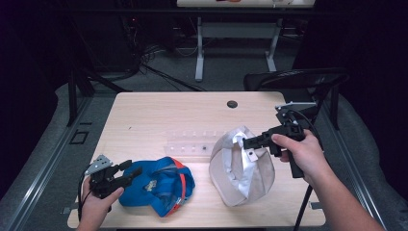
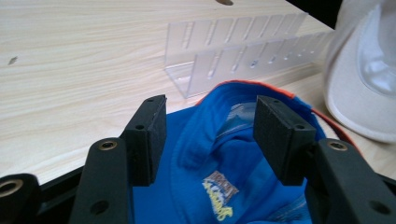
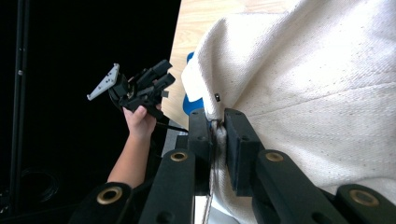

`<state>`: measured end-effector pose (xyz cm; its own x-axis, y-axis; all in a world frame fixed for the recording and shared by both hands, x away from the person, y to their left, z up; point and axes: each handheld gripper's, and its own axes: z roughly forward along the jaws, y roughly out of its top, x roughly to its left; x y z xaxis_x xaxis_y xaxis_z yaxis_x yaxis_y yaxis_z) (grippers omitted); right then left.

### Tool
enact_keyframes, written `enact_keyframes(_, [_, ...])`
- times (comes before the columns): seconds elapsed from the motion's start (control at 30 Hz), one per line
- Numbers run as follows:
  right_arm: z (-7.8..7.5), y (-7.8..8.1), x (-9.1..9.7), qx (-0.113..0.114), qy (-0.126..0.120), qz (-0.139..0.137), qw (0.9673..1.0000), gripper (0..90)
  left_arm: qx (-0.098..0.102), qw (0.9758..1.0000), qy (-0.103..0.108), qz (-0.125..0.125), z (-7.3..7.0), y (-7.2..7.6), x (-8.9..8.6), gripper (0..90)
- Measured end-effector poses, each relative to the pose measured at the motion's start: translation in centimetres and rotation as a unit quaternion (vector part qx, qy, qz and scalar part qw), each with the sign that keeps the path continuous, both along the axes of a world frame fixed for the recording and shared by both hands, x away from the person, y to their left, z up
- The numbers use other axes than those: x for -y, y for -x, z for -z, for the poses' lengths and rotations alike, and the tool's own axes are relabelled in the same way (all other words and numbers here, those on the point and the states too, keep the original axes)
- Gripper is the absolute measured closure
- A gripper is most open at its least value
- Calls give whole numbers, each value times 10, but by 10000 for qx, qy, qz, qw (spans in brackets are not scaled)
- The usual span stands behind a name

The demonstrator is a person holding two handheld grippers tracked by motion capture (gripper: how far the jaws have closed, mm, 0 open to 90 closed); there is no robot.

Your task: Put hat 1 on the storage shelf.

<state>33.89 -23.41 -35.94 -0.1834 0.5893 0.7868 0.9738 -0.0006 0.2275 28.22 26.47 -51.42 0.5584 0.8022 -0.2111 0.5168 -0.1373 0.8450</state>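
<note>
Pinching a fold of the cream cap (image 3: pixel 317 88), my right tool (image 3: pixel 218 140) has both pads pressed together on the fabric at the cap's edge, low in the centre of the right gripper view. In the high view this right tool (image 1: pixel 250 143) sits right of centre, its tips at the upper side of the cream cap (image 1: pixel 240 168), which stands bunched up on the bench (image 1: pixel 159 115).

My left tool (image 2: pixel 210 135) is spread, pads apart and touching nothing, with the open inside of the blue cap (image 2: pixel 219 163) lying between and below them in the lower middle of the left gripper view. A label patch shows on the blue lining. In the high view the left tool (image 1: pixel 131 173) is at lower left, tips just at the left edge of the blue cap (image 1: pixel 161 190), which rests on the bench near the front edge and shows an orange trim along its right side.

The two caps lie near each other, apart, blue to the left of cream. A clear plastic rack (image 1: pixel 192 142) lies behind them at mid-frame; in the left gripper view the rack (image 2: pixel 233 60) sits just beyond the blue cap. A dark round hole (image 1: pixel 232 104) marks the bench at upper centre.
</note>
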Motion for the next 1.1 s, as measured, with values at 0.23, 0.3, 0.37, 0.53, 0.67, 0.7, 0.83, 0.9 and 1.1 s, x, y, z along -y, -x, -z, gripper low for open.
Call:
enact_keyframes(0.23, [-10,-1,5,167,-166,181,9996,818,136,9997,-95,183,-8,2,15,457])
enact_keyframes(0.3, [-14,-1,5,199,-263,242,9992,818,140,9995,-169,240,-10,3,18,457])
enact_keyframes(0.37, [-17,-2,6,241,-302,241,9990,818,206,9993,-143,287,-11,4,22,457])
enact_keyframes(0.53, [-24,-6,2,293,-415,294,9983,818,329,9984,-230,404,-16,6,31,458])
enact_keyframes(0.67, [-29,-10,-2,347,-443,271,9980,819,396,9977,-260,478,-20,6,38,457])
enact_keyframes(0.7, [-30,-11,-3,353,-459,274,9980,818,416,9974,-277,515,-22,6,41,457])
enact_keyframes(0.83, [-35,-15,-6,483,-521,329,9969,818,539,9960,-369,614,-25,7,49,455])
enact_keyframes(0.9, [-38,-18,-7,511,-557,357,9965,819,566,9956,-349,655,-27,7,53,458])
enact_keyframes(1.1, [-41,-23,-11,560,-651,481,9951,819,498,9952,-347,772,-31,6,65,480])
